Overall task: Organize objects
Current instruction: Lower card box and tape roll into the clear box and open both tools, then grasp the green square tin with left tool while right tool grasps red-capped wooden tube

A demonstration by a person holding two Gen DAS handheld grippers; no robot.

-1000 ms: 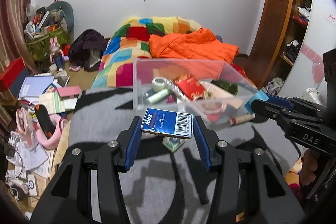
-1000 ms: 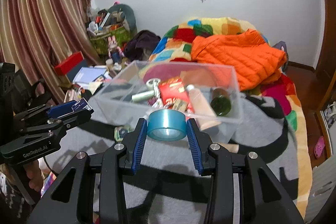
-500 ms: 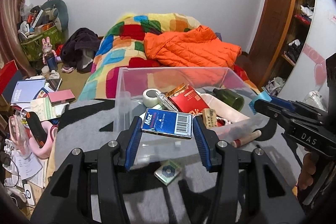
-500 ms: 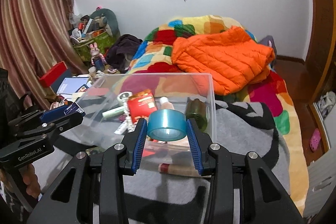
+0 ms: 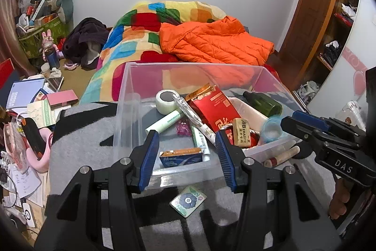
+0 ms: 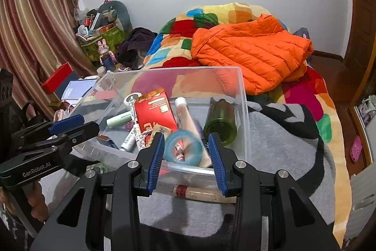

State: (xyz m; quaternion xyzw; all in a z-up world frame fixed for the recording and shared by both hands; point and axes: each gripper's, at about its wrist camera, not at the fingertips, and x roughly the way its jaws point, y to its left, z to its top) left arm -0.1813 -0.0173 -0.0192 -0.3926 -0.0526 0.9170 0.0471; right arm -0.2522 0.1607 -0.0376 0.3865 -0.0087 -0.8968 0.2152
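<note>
A clear plastic bin stands on a grey blanket and holds several small items. My left gripper is open over the bin's near edge; a blue Max box lies in the bin below it, free of the fingers. My right gripper is open over the bin's near right side; a blue tape roll sits blurred between the fingers, not touching them. A flat flower-print tile and a tan tube lie on the blanket outside the bin.
In the bin lie a red packet, a green bottle, a white tape roll and an eraser. An orange jacket lies on the patchwork quilt behind. Clutter covers the floor at left.
Both grippers moved forward over the bin and opened. The Max box dropped from the left gripper into the bin. The blue tape roll left the right gripper's grip.
</note>
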